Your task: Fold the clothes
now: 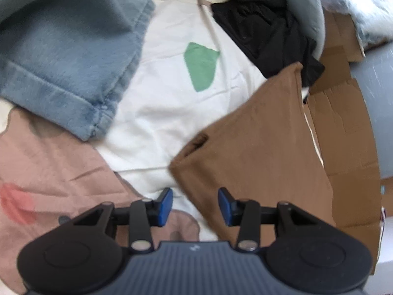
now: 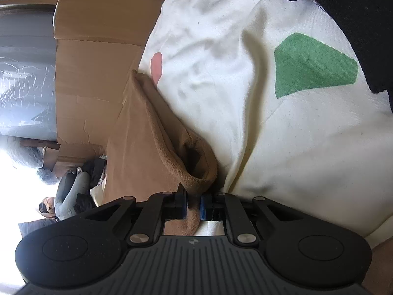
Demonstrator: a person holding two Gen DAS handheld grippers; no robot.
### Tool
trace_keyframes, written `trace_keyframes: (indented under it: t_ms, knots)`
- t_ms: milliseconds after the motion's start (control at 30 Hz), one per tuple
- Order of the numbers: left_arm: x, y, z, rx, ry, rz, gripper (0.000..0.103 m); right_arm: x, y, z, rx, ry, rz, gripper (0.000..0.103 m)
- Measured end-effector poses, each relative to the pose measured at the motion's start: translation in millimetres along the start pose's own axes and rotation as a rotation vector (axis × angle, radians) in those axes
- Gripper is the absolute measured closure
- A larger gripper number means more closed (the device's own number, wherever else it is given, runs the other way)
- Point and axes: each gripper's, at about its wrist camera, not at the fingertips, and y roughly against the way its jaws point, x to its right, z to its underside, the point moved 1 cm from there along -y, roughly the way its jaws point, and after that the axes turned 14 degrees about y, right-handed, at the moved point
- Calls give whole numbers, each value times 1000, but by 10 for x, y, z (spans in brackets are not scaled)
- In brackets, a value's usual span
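Note:
A brown garment (image 1: 255,142) lies spread on the white bed sheet (image 1: 169,98), its near corner just ahead of my left gripper (image 1: 195,205). That gripper is open, its blue pads apart with nothing between them. In the right wrist view my right gripper (image 2: 194,205) is shut on the ribbed edge of the brown garment (image 2: 152,142), and the cloth runs up and away from the pads. Blue jeans (image 1: 63,49) lie folded at the upper left of the left wrist view. A black garment (image 1: 265,34) is bunched at the back.
The sheet carries green patches (image 1: 200,66) (image 2: 312,66) and a pink area (image 1: 44,162). Flattened cardboard (image 1: 343,127) (image 2: 98,56) lies along the bed's side. A grey cushion (image 1: 307,12) rests behind the black garment.

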Motion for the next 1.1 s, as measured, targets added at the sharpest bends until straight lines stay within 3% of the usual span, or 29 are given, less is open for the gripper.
trace_keyframes:
  t_ms: [200, 300, 367, 533, 600, 667, 700, 900, 933, 1000, 1033, 1100]
  knots:
    - [-138, 6, -100, 20, 52, 91, 59, 1, -15, -14, -16, 1, 8, 90]
    - [-82, 45, -123, 34, 44, 98, 67, 2, -6, -11, -14, 2, 6, 90]
    - [-30, 77, -119, 30, 23, 110, 91, 1, 7, -8, -11, -3, -2, 91]
    - [-33, 131, -115, 13, 39, 146, 92, 16, 42, -13, -6, -13, -28, 92]
    - [-44, 100, -113, 9, 32, 131, 85, 27, 34, -14, -7, -13, -25, 92]
    - [-54, 70, -94, 14, 25, 117, 55, 28, 23, -12, -6, -13, -19, 92]
    - [-60, 55, -82, 20, 24, 119, 49, 24, 13, -13, -5, -13, -20, 92]
    - [-87, -98, -104, 45, 37, 166, 46, 44, -59, -11, -7, -18, -23, 89]
    - [-75, -110, -112, 47, 44, 169, 49, 45, -58, -14, -8, -20, -26, 89]
    - [-79, -118, -138, 28, 64, 173, 72, 47, -55, -23, -11, -24, -34, 91]
    - [-85, -120, -152, 17, 75, 176, 97, 44, -48, -29, -11, -25, -41, 92]
    - [-111, -89, -173, 16, 96, 199, 95, 31, -27, -44, -4, -25, -54, 94]
